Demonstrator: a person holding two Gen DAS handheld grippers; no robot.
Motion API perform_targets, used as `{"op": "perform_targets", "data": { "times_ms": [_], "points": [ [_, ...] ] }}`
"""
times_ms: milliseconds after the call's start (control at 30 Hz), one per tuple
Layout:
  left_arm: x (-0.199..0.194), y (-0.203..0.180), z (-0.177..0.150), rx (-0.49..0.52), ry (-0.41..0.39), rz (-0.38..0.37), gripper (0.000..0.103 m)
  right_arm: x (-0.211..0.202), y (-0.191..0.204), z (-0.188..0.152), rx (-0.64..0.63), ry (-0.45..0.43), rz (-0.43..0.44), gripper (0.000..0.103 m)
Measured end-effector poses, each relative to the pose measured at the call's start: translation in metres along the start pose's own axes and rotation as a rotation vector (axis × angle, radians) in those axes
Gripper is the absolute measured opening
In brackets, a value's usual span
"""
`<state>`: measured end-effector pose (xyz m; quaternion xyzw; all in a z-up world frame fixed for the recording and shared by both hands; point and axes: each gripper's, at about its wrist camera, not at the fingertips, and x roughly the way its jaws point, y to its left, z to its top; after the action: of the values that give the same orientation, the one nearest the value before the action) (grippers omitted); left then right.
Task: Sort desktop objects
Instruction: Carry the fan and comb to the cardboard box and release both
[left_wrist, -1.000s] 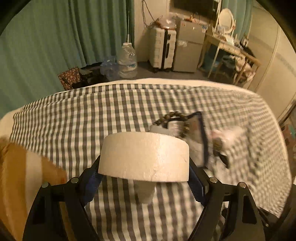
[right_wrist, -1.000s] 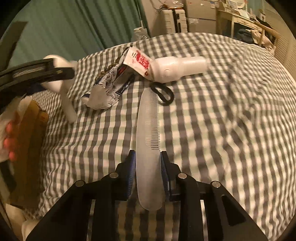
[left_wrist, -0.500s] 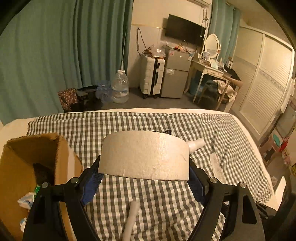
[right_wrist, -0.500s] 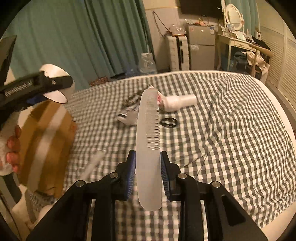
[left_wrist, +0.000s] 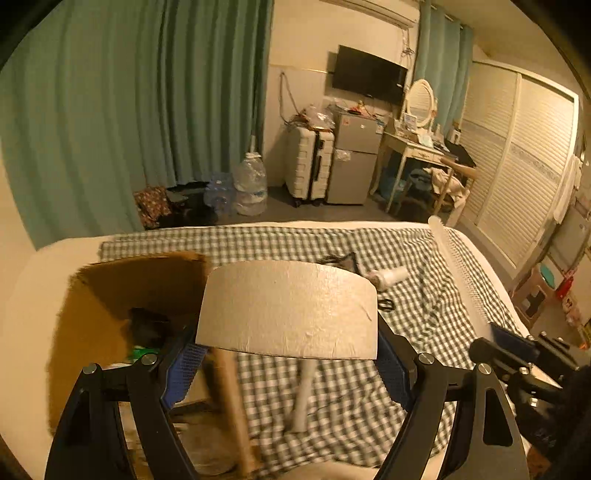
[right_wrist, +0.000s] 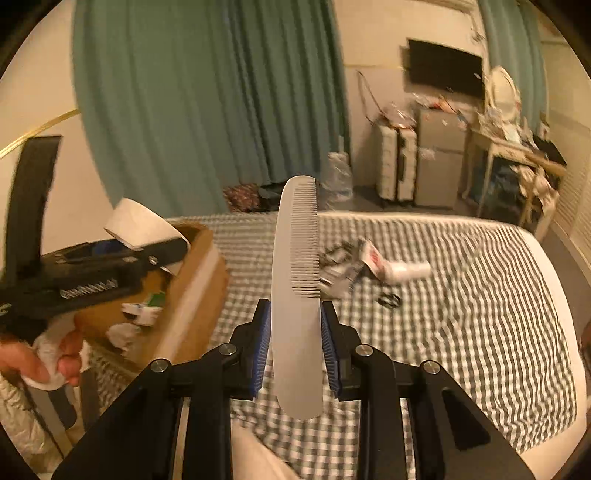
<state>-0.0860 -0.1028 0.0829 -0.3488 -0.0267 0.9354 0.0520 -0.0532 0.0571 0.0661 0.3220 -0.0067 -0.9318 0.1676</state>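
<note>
- Tape roll (left_wrist: 288, 310) clamped across the wide left gripper (left_wrist: 288, 354), above the checked bed (left_wrist: 406, 369), beside a cardboard box (left_wrist: 110, 295).
- Right gripper (right_wrist: 295, 343) pinches a pale comb (right_wrist: 297, 280) upright.
- Blurred clutter (right_wrist: 369, 266), perhaps a bottle, lies mid-bed.

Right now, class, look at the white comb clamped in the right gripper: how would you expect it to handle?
The comb probably stays stiff, standing straight above the right gripper. It looks thin, so likely light. Its smooth faces might slip between the pads.
</note>
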Motion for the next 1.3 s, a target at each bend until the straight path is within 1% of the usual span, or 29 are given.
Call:
{"op": "perform_targets", "data": {
  "times_ms": [33,133,233,300,367,467,567,633,700,767,800,833,867,900,933,1000,1067,1133,1233,1300],
  "points": [
    [-0.006,0.007,-0.002,-0.005,-0.003,0.007,0.084,-0.002,0.006,0.002,-0.012,-0.006,0.007,0.026],
    [-0.018,0.035,-0.003,-0.018,-0.018,0.042,0.084,-0.005,0.039,0.014,-0.074,-0.021,0.039,0.026],
    [-0.028,0.068,-0.010,-0.051,-0.028,0.078,0.084,0.003,0.075,0.022,-0.119,-0.022,0.082,0.026],
    [-0.028,0.090,-0.016,-0.070,-0.028,0.095,0.084,0.015,0.094,0.023,-0.128,-0.001,0.121,0.026],
    [-0.027,0.109,-0.027,-0.087,-0.017,0.103,0.084,0.037,0.116,0.024,-0.133,0.040,0.164,0.026],
    [-0.016,0.138,-0.043,-0.135,0.016,0.118,0.084,0.072,0.141,0.023,-0.133,0.093,0.194,0.026],
    [-0.002,0.159,-0.055,-0.176,0.045,0.138,0.084,0.100,0.154,0.022,-0.123,0.132,0.201,0.026],
    [0.001,0.170,-0.068,-0.183,0.059,0.152,0.084,0.114,0.158,0.019,-0.101,0.158,0.214,0.026],
    [0.009,0.174,-0.074,-0.173,0.069,0.154,0.084,0.125,0.158,0.016,-0.083,0.169,0.231,0.026],
    [0.013,0.174,-0.079,-0.151,0.069,0.143,0.085,0.131,0.156,0.015,-0.052,0.137,0.255,0.026],
    [0.015,0.174,-0.082,-0.135,0.066,0.139,0.085,0.129,0.156,0.015,-0.034,0.122,0.252,0.026],
    [0.017,0.174,-0.084,-0.121,0.066,0.138,0.088,0.130,0.154,0.017,-0.009,0.112,0.262,0.033],
    [0.019,0.173,-0.086,-0.104,0.068,0.145,0.091,0.131,0.151,0.018,0.017,0.102,0.272,0.051],
    [0.019,0.173,-0.087,-0.095,0.068,0.156,0.098,0.130,0.152,0.018,0.034,0.093,0.267,0.059],
    [0.018,0.173,-0.089,-0.088,0.066,0.166,0.103,0.129,0.148,0.019,0.051,0.078,0.252,0.065],
    [0.017,0.172,-0.091,-0.080,0.060,0.170,0.103,0.126,0.146,0.021,0.058,0.073,0.236,0.065],
    [0.015,0.170,-0.090,-0.066,0.061,0.195,0.103,0.121,0.139,0.021,0.061,0.066,0.211,0.065],
    [0.007,0.164,-0.088,-0.051,0.034,0.229,0.103,0.113,0.131,0.021,0.067,0.048,0.191,0.065],
    [-0.010,0.147,-0.082,-0.047,-0.016,0.274,0.103,0.098,0.114,0.018,0.069,0.022,0.147,0.065],
    [-0.020,0.127,-0.075,-0.037,-0.032,0.270,0.103,0.087,0.101,0.017,0.061,0.005,0.099,0.065]
  ]
}}
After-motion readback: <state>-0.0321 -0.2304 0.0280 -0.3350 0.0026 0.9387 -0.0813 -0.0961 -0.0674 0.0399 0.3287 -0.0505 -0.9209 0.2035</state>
